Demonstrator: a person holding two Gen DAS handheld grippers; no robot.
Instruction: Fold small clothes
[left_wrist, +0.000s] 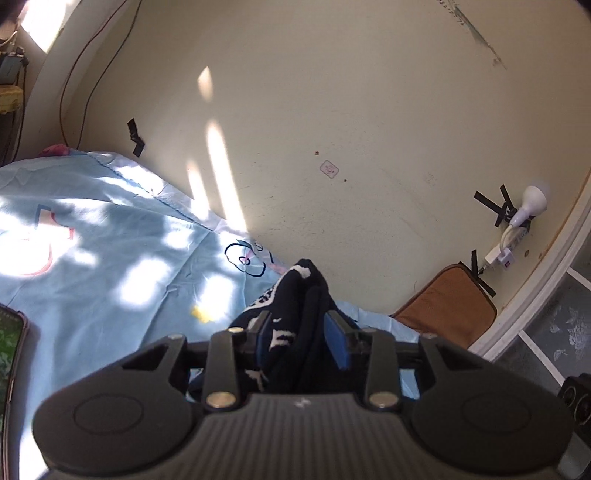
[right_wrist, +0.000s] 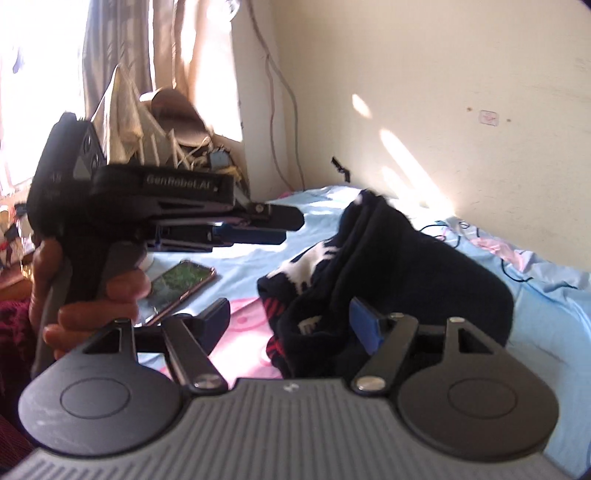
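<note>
Left wrist view, from left to right: a phone (left_wrist: 11, 354) lies at the edge of the blue bed sheet (left_wrist: 110, 258). Further right, the left claw (left_wrist: 300, 336) has a dark garment (left_wrist: 306, 295) with white markings showing between its two pads. The cloth rises in a bunched peak beyond the fingers. Whether the pads actually pinch it I cannot tell, because in the right wrist view the left claw's tips seem to stop short of the cloth. In that view the right claw (right_wrist: 291, 319) is spread wide and grips nothing. The garment sits heaped on the bed just in front of it and touches its right pad. The cloth is crumpled, not spread flat, and no clean fold line or tidy edge shows. No finished pile is in sight either. Folding looks barely begun: the garment seems to need laying out and smoothing, then folding over.
</note>
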